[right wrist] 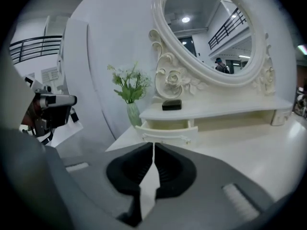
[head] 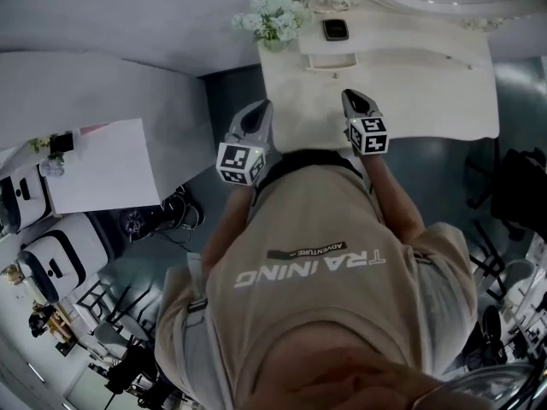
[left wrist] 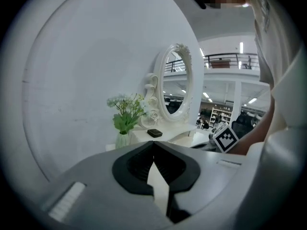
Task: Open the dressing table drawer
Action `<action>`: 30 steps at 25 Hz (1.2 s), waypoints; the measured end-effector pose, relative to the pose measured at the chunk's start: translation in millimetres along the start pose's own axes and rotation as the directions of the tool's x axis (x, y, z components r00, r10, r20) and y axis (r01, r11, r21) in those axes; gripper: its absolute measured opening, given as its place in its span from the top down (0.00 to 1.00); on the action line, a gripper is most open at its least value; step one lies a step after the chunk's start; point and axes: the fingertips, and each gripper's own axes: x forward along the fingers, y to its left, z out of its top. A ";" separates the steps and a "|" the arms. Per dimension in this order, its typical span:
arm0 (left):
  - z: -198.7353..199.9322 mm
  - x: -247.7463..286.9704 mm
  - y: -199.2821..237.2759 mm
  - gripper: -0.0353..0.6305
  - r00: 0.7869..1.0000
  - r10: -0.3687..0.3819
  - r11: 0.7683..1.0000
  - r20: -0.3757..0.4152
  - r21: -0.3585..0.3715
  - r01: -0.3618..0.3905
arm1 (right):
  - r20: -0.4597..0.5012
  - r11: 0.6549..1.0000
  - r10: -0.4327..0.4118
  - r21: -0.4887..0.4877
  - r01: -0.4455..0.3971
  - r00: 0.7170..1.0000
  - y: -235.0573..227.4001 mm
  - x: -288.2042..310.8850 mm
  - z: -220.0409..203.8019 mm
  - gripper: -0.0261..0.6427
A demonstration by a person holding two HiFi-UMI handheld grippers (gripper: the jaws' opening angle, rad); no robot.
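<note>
**Helper:** Looking for the drawer [right wrist: 167,131]. Where is it?

**Me:** I see it straight ahead of my right hand-held gripper [right wrist: 153,146]. It is in the little shelf at the back of the white worktop [right wrist: 254,147], under the black box [right wrist: 171,104] and next to the flowers [right wrist: 129,87]. Its front runs side to side across my view. It already sticks out a bit.

**Helper:** Are you holding it?

**Me:** No. The right jaws are pressed together with nothing between them, and the drawer is apart from them. My left hand-held gripper [left wrist: 153,145] is closed and empty too.

**Helper:** Which hand is closer?

**Me:** The right one. The left one hangs by the worktop's left edge. If the drawer needs more pulling, I think the right one should open up and go straight forward to the front.
</note>
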 end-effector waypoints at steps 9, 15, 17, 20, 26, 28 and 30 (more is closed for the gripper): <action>64.3 -8.1 8.8 0.94 0.994 -0.020 0.997 0.109 0.077 0.012 | 0.169 0.966 0.206 -0.192 -0.173 0.964 67.2 -33.5 95.3 0.96; 111.0 -25.8 4.7 0.94 0.986 -0.032 0.990 0.163 0.142 0.008 | 0.240 0.933 0.274 -0.300 -0.198 0.931 107.3 -65.2 156.2 0.96; 128.6 -31.1 7.6 0.94 0.983 -0.017 0.985 0.185 0.172 -0.015 | 0.265 0.926 0.283 -0.326 -0.191 0.922 111.7 -72.3 175.5 0.96; 148.4 -35.1 11.9 0.94 0.977 -0.008 0.984 0.212 0.176 -0.030 | 0.295 0.913 0.290 -0.369 -0.171 0.911 113.5 -80.6 193.8 0.96; 152.7 -26.1 17.7 0.94 0.978 -0.009 0.987 0.208 0.162 -0.025 | 0.385 0.906 0.323 -0.389 -0.166 0.864 105.9 -92.7 216.4 0.96; 155.1 -27.3 14.3 0.94 0.978 -0.002 0.984 0.208 0.172 -0.034 | 0.393 0.905 0.318 -0.396 -0.153 0.863 101.4 -96.3 223.3 0.96; 157.6 -27.9 13.0 0.94 0.978 0.000 0.983 0.206 0.179 -0.038 | 0.403 0.904 0.315 -0.403 -0.143 0.859 98.4 -97.5 233.3 0.96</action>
